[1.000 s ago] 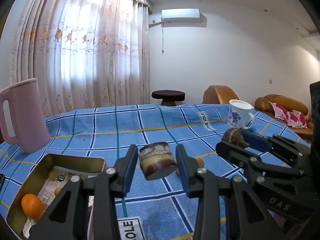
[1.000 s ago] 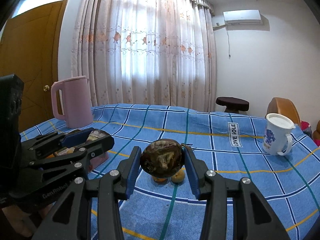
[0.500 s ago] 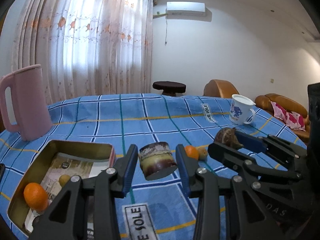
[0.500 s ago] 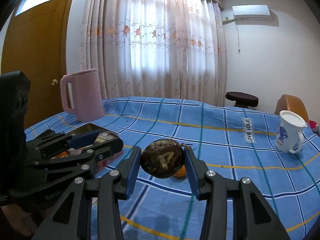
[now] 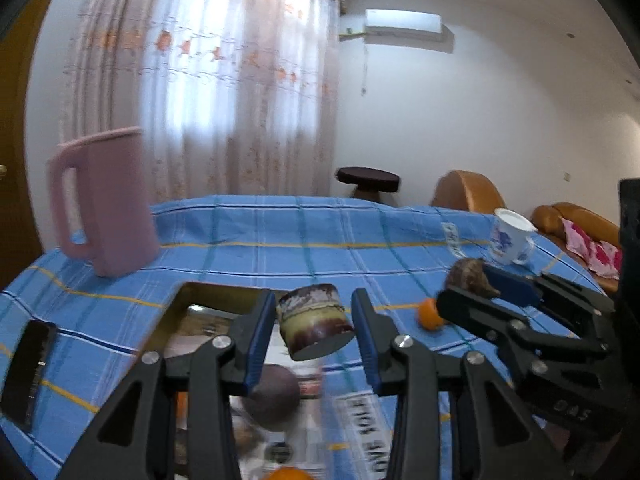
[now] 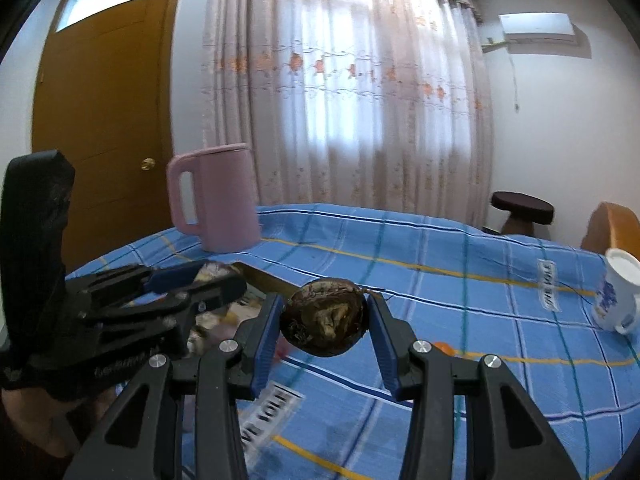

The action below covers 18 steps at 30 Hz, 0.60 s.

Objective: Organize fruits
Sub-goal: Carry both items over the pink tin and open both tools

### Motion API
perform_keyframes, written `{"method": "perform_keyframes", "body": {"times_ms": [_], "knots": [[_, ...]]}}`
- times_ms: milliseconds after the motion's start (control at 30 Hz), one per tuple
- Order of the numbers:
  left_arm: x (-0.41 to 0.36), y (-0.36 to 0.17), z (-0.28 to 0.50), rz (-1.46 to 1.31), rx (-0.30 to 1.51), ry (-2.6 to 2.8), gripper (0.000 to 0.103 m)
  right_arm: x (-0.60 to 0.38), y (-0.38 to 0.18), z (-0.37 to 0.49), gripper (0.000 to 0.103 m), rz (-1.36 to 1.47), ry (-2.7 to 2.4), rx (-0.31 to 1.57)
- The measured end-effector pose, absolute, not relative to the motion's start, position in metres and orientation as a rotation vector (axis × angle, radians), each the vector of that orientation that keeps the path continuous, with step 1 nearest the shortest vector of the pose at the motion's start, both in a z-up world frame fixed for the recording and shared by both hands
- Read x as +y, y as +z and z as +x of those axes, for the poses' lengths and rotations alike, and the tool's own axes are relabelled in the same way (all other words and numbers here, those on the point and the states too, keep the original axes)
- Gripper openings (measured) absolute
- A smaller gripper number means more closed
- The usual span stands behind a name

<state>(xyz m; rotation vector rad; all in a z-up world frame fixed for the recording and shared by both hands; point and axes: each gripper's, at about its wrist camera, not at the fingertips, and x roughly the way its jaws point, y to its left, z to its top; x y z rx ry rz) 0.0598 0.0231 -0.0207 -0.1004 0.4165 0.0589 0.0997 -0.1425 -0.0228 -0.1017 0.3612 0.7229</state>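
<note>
My left gripper [image 5: 314,322] is shut on a cut brown-and-cream fruit piece [image 5: 314,322], held above the near end of a gold tin tray [image 5: 188,294]. In the tray lie a dark round fruit [image 5: 274,396] and an orange [image 5: 286,474]. My right gripper [image 6: 324,322] is shut on a dark brown wrinkled round fruit [image 6: 324,322] and hangs over the blue cloth just right of the tray [image 6: 256,278]. A small orange [image 5: 430,314] lies on the cloth; it also shows in the right wrist view [image 6: 444,347].
A pink jug [image 5: 106,204] stands at the back left, also seen from the right wrist [image 6: 216,198]. A white mug [image 5: 510,242] stands at the right [image 6: 618,298]. A dark phone [image 5: 28,368] lies left of the tray. A stool and sofas stand beyond the table.
Both grippers have swung left with their fruit. The left one now hangs over the tray, and the right one has closed in beside the tray. The small orange lies farther right in view.
</note>
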Motion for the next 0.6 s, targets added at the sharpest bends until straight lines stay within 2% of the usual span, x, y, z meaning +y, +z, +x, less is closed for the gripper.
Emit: {"method": "perform_keyframes", "body": {"times_ms": [300, 600], "knots": [[0.086, -0.023, 0.065, -0.160, 0.459, 0.155, 0.041, -0.090, -0.024, 0.098, 0.045, -0.153, 0.820, 0.380], [0.111, -0.044, 0.081, -0.173, 0.535, 0.178, 0.041, -0.040, -0.045, 0.103, 0.046, -0.225, 0.886, 0.456]]}}
